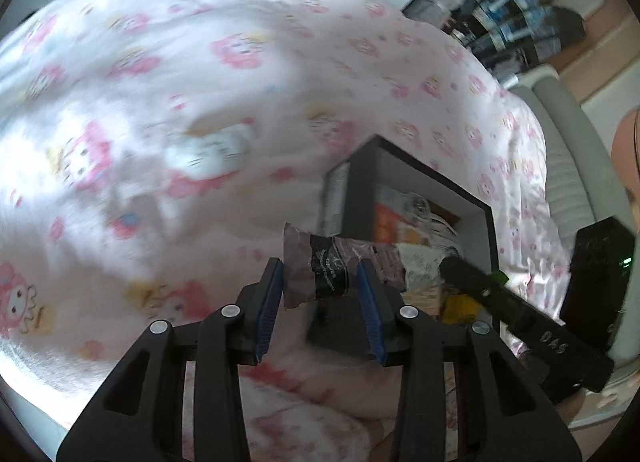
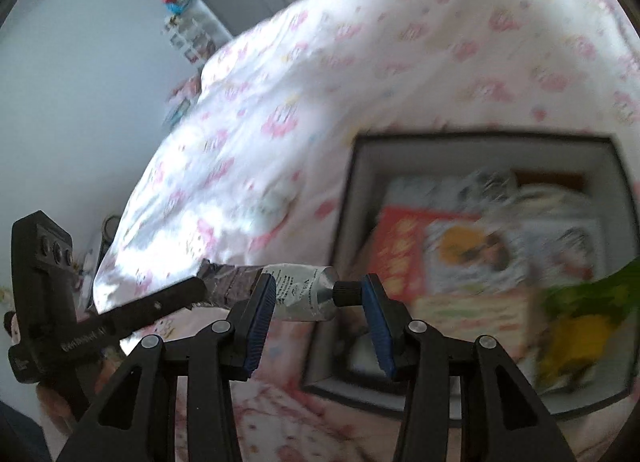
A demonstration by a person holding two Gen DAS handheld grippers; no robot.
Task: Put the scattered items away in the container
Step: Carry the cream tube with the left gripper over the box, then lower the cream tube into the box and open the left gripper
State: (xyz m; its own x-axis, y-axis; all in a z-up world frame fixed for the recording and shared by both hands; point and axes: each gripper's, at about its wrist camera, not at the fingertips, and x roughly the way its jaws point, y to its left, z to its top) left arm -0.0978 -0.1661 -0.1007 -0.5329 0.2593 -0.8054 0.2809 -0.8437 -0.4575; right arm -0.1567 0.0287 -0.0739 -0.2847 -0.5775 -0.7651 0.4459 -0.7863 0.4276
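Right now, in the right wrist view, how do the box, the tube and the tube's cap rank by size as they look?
1. Box, by far the largest.
2. Tube, held across the right gripper; it is nearer the camera, so it looks bigger than it is.
3. Cap, smallest.

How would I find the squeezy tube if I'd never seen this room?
Look at the bed with the pink cartoon-print quilt, then at the dark-rimmed box of packets sitting on it. Just left of the box, the right claw grips a silvery metal tube lying sideways. It alone has a black screw cap and small printed text; the packets nearby are flat.
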